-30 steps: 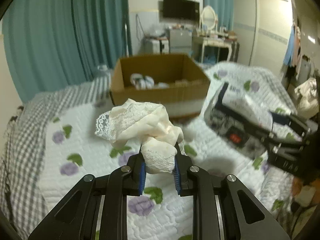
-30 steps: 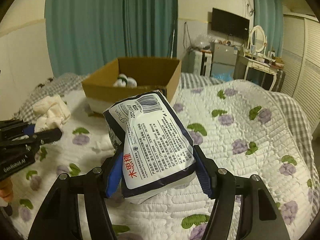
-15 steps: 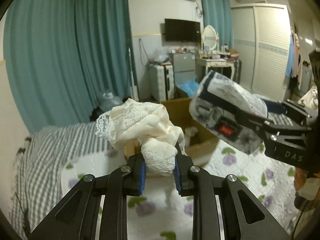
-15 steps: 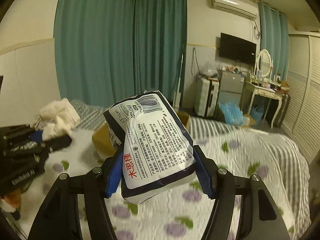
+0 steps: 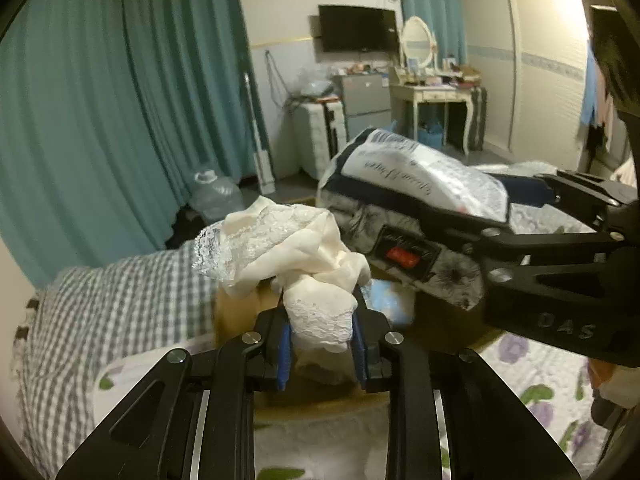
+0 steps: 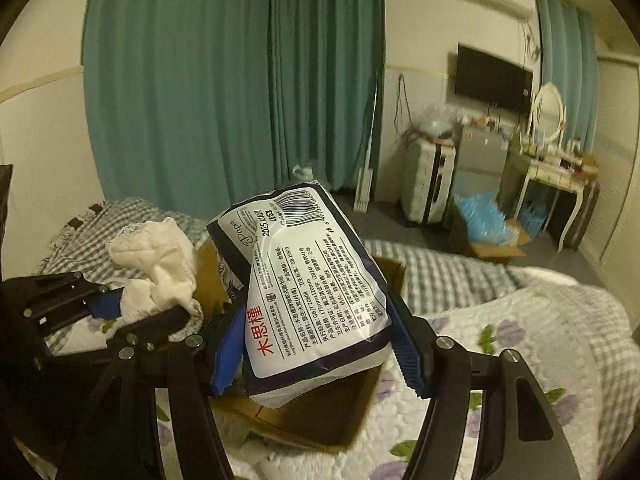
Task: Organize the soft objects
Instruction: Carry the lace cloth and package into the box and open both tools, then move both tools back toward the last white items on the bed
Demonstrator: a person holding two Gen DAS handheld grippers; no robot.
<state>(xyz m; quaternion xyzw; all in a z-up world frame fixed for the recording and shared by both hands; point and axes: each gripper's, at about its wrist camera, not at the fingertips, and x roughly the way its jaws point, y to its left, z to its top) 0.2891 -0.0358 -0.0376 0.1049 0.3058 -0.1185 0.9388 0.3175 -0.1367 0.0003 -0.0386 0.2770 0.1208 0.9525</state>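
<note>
Two grippers: both loaded, held close side by side above the box.
Left gripper (image 5: 320,332): jaws narrowed, blue pads pinching a bunched cream lace cloth (image 5: 288,248); the cloth bulges up and leftward out of the jaws.
Right gripper (image 6: 320,344): jaws wider, clamped on a tissue pack (image 6: 312,280) at its two sides; the pack tilts, barcode end up.
Cloth and pack: just beside each other in the left view; contact cannot be told.
Box (image 6: 360,412): open cardboard, right under both loads, resting on the bed.
Bed (image 6: 540,340): quilt with purple flowers; checked sheet at the far edge.
Room behind: teal curtains (image 6: 224,80).
</note>
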